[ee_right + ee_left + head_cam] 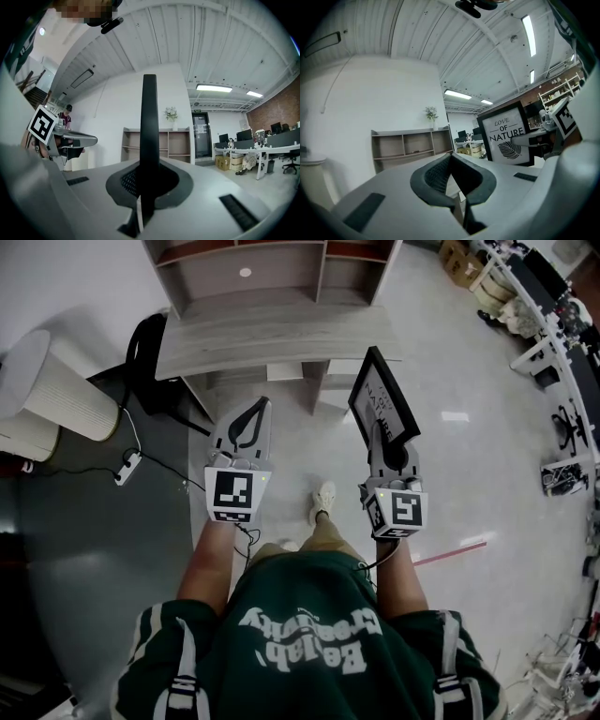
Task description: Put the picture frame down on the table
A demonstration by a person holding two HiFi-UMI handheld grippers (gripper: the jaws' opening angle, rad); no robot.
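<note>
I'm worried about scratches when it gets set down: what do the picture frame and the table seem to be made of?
Picture frame: a thin black border with a matte look and no visible grain. It could be painted wood or plastic; I cannot tell which. Table: a pale grey board with streaked wood-grain lines and a dull finish, probably laminate rather than solid wood.

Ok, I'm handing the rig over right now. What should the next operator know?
Left claw: shut, empty, held in the air near the table.
Right claw: shut on the edge of the frame. The frame is upright in the air, just short of the table's front.
Done: the frame is in hand and close to the table.
Left: bring it over the tabletop, set it down, open the right claw.
</note>
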